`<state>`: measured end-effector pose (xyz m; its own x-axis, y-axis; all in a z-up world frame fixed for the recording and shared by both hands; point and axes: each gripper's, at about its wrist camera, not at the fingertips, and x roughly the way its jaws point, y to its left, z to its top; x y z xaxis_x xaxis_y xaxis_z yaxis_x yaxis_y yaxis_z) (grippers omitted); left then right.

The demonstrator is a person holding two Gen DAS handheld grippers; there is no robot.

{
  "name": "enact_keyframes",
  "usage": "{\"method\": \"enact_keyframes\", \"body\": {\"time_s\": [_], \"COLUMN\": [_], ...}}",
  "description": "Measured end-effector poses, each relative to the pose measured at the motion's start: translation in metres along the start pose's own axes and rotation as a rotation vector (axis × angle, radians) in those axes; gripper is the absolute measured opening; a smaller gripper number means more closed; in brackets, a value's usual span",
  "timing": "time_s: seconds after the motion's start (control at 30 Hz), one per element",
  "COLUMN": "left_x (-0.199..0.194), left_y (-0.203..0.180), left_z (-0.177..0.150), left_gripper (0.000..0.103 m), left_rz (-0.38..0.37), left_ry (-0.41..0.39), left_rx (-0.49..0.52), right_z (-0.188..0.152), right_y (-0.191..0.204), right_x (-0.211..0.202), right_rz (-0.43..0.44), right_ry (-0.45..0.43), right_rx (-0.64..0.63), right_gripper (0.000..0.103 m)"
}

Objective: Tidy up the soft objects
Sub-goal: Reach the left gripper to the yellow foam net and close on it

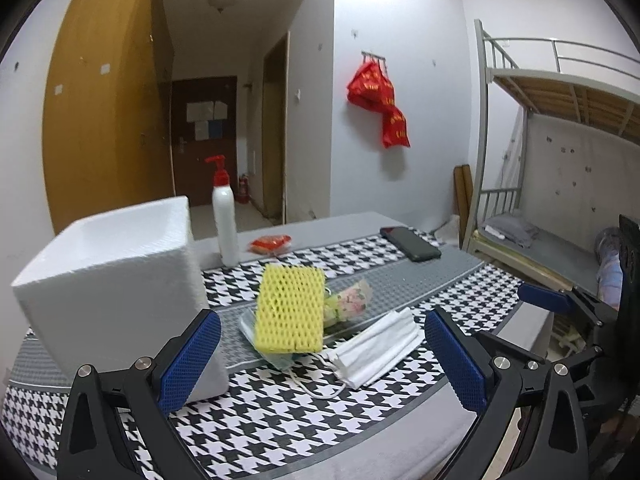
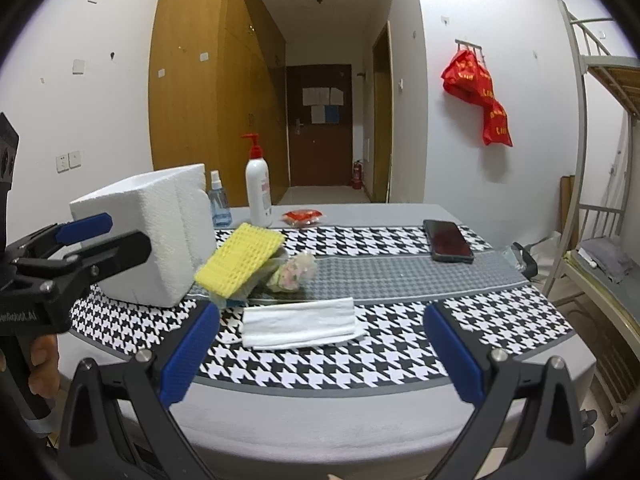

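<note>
A yellow foam net sleeve (image 1: pixel 290 307) (image 2: pixel 239 259) leans on a clear plastic bag, with a crumpled floral wrapper (image 1: pixel 348 302) (image 2: pixel 294 272) beside it. A folded white face mask (image 1: pixel 374 346) (image 2: pixel 298 322) lies in front on the houndstooth cloth. A white foam box (image 1: pixel 116 284) (image 2: pixel 148 232) stands to the left. My left gripper (image 1: pixel 322 356) is open and empty, just short of the sleeve and mask; it also shows in the right wrist view (image 2: pixel 106 232). My right gripper (image 2: pixel 320 354) is open and empty, in front of the mask.
A white pump bottle (image 1: pixel 224 216) (image 2: pixel 258 188), a blue spray bottle (image 2: pixel 218 202) and a red packet (image 1: pixel 270 243) (image 2: pixel 302 216) stand at the table's back. A black phone (image 1: pixel 412 243) (image 2: pixel 448 240) lies back right. A bunk bed (image 1: pixel 560 160) stands right of the table.
</note>
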<state>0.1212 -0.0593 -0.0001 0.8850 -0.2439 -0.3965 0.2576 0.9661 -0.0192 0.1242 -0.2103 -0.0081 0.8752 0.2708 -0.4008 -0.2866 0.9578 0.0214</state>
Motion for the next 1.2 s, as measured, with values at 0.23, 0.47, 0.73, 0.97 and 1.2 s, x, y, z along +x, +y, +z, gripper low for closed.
{"method": "enact_keyframes", "body": {"time_s": [0.23, 0.47, 0.73, 0.97, 1.2], "left_x": [0.027, 0.053, 0.081, 0.107, 0.118], "left_y": [-0.004, -0.002, 0.005, 0.011, 0.018], "left_z": [0.001, 0.001, 0.002, -0.003, -0.008], "left_gripper": [0.102, 0.102, 0.097, 0.086, 0.068], "left_rz": [0.002, 0.043, 0.081, 0.128, 0.143], "left_ry": [0.062, 0.116, 0.167, 0.248, 0.293], "left_rx": [0.009, 0.027, 0.025, 0.028, 0.013], "right_z": [-0.004, -0.008, -0.009, -0.009, -0.009], "right_y": [-0.012, -0.022, -0.024, -0.023, -0.025], "right_x": [0.016, 0.032, 0.049, 0.059, 0.070], "right_rz": [0.005, 0.016, 0.037, 0.054, 0.059], "right_ry": [0.027, 0.059, 0.096, 0.117, 0.138], "right_rx": [0.021, 0.040, 0.041, 0.040, 0.044], "right_gripper": [0.103, 0.103, 0.103, 0.103, 0.103]}}
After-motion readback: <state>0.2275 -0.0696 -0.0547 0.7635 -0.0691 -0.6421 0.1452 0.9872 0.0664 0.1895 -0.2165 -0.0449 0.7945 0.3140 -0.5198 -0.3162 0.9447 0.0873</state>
